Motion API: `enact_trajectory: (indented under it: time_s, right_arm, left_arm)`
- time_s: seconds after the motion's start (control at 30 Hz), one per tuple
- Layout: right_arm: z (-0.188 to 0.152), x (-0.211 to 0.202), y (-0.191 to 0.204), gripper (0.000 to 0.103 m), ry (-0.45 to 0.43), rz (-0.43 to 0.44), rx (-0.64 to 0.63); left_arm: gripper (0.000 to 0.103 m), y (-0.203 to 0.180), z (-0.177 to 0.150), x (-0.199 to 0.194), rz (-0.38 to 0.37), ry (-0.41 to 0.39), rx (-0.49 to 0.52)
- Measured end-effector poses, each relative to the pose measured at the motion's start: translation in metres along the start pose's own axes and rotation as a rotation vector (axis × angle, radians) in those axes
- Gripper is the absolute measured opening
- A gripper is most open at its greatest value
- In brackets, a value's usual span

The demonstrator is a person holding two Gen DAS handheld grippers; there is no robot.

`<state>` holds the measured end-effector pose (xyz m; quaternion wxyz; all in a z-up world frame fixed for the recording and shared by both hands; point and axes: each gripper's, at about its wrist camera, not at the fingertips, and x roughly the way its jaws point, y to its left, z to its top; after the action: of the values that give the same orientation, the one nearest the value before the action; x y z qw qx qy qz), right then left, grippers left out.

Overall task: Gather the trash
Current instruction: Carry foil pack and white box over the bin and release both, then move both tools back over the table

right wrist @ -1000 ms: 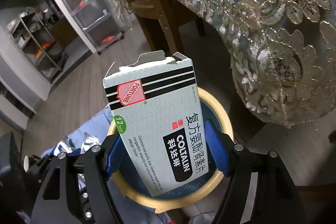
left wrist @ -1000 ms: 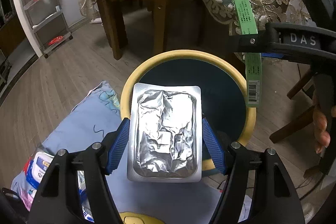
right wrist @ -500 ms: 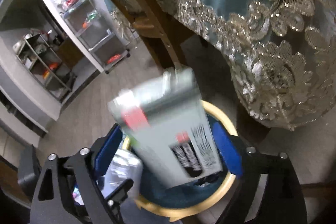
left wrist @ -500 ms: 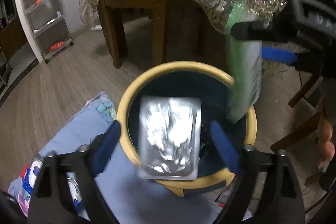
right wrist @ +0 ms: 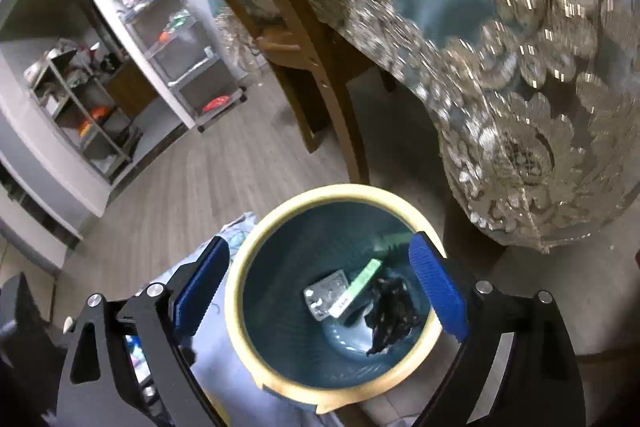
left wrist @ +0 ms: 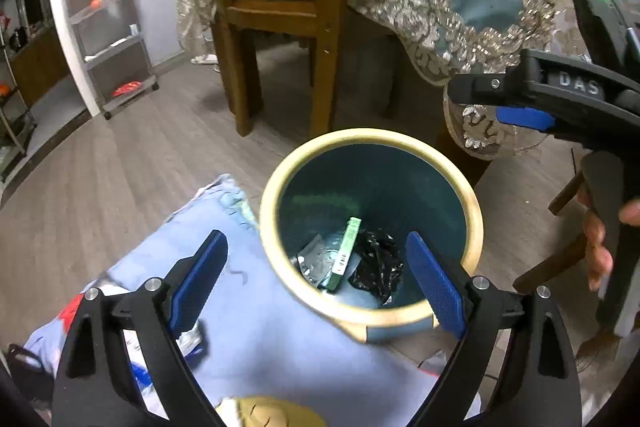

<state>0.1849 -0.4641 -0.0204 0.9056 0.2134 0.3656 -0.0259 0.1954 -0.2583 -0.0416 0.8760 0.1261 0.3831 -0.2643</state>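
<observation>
- Left tool (left wrist: 316, 279) spread wide above the bin (left wrist: 476, 211), jaws just opened, nothing between the blue pads.
- Right tool (right wrist: 320, 291) likewise spread wide over the bin (right wrist: 236, 291), jaws just opened, nothing pinched.
- Foil blister pack (left wrist: 314, 259) lying flat at the bottom of the bin, well below both tools, on the side toward the blue cloth.
- Green-edged medicine box (left wrist: 346, 253) resting on edge in the bin, leaning across the blister pack and just beside a crumpled black wrapper (left wrist: 376, 263).
- Same three pieces seen from the right wrist: blister pack (right wrist: 326, 293), box (right wrist: 356, 287), black wrapper (right wrist: 392, 311), all inside the bin, none touching either tool.
- Right tool also visible from the left wrist, up and to the right of the bin (left wrist: 516, 107), with a person's hand (left wrist: 600, 239) on its handle.
- Blue cloth (left wrist: 256, 339) spread on the near side of the bin, touching its wall.
- Wooden chair (left wrist: 280, 15) and an embroidered tablecloth (left wrist: 440, 15) standing beyond the bin.
- Metal shelf (left wrist: 108, 35) far to the left of the bin, against the wall.
</observation>
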Motion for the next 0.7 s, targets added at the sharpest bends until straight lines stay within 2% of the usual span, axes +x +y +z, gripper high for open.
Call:
enact_trajectory:
  time_s: [0.1,0.27,0.47,0.7]
  right_arm:
    - [-0.003,-0.018,0.019,0.096,-0.035,0.009,-0.070]
    - [-0.018,-0.044,0.051,0.098,-0.043,0.027,-0.170]
    - [-0.048,-0.080,0.080,0.098,-0.056,0.065,-0.211]
    - [-0.091,-0.107,0.111,0.098,-0.038,0.103,-0.236]
  left_arm:
    - [0.091,0.010,-0.006,-0.027,0.014,-0.020,-0.025]
    - [0.095,0.033,-0.027,-0.086,0.045,-0.057,-0.081]
    - [0.097,0.064,-0.060,-0.147,0.097,-0.083,-0.158]
    - [0.097,0.089,-0.110,-0.210,0.190,-0.100,-0.170]
